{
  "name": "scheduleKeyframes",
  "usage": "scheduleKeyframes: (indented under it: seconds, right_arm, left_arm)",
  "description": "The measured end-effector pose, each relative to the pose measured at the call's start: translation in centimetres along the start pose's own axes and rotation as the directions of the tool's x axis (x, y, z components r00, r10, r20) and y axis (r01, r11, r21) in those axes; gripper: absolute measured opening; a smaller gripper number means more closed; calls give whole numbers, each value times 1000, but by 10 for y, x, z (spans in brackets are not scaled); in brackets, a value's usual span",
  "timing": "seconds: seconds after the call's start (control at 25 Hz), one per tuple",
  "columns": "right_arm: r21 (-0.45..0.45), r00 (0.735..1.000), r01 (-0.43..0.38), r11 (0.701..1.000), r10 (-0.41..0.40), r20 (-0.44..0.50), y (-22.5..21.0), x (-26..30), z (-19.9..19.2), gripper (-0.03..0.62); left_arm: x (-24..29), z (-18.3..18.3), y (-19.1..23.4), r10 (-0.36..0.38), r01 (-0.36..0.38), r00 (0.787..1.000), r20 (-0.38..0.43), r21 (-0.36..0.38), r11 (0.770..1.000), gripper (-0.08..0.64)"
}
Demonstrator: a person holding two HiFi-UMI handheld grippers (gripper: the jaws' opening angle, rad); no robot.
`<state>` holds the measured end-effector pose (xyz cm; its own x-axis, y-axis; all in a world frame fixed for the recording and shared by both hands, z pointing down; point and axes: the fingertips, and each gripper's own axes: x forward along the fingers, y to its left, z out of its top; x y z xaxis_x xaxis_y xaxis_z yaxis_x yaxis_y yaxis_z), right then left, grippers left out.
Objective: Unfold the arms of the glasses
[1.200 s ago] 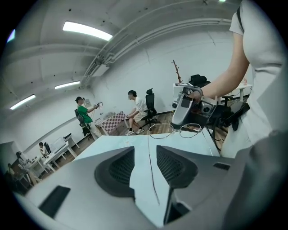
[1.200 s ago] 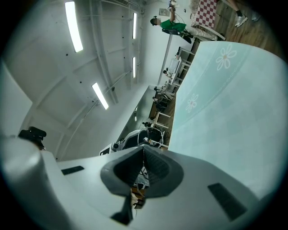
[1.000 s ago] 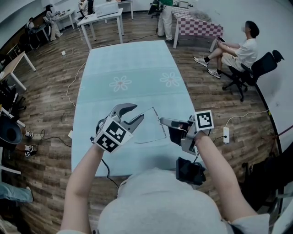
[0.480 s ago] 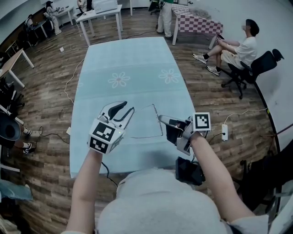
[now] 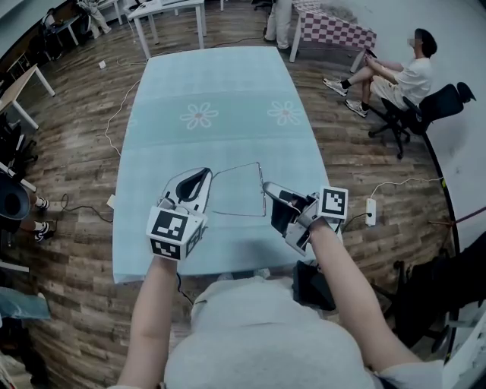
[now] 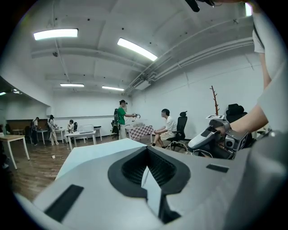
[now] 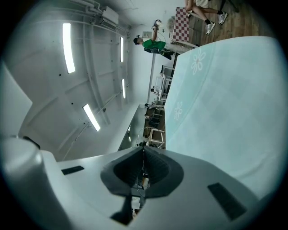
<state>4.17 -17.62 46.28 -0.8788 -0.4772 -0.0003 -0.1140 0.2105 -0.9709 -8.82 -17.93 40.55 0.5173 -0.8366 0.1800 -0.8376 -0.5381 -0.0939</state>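
Observation:
The glasses [image 5: 237, 168] are a thin wire frame held in the air over the near part of the pale blue table [image 5: 220, 91], between my two grippers. My left gripper [image 5: 208, 175] is shut on the tip of one glasses arm, which runs from it towards the right. In the left gripper view the jaws [image 6: 145, 152] meet, with a thin pale sliver pinched between them. My right gripper [image 5: 266, 187] is shut on the other side of the frame. The right gripper view shows its jaws [image 7: 143, 155] together on thin wire.
The table's near edge [image 5: 228, 270] lies just under my hands. A person sits on an office chair [image 5: 444, 102] at the far right. A power strip [image 5: 370, 211] and cables lie on the wooden floor. More tables [image 5: 163, 9] stand at the back.
The left gripper's jaws were open and now are shut on the glasses arm. That hand shifted left and rolled. The wire frame now spans wider between the grippers.

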Motion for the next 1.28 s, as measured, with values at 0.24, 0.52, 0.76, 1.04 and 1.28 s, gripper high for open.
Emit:
scheduleKeyframes:
  seconds: [0.24,0.52,0.76,1.04,1.28]
  right_arm:
    - [34,996,2,999,-5,90,-4,4,-7,11]
    - [89,982,8,996,-25,189,-12,11,-13,9]
    - [122,953,7,993,-43,300,-18,13,-19,9]
    - [151,896,11,988,-77,436,-24,16,-28,9]
    - [94,881,92,991,-125,456,-26,29,-33,9]
  left_arm:
    - [-8,-11,-3,78,-78,997,19,-29,997,8]
    - [-14,-26,-1,135,-132,990,31,-83,988,8]
    - [-19,-40,0,145,-140,989,34,-122,983,8]
    - [-24,-50,7,151,-141,987,52,-158,977,8]
    - [-22,-56,18,153,-135,985,78,-194,972,8]
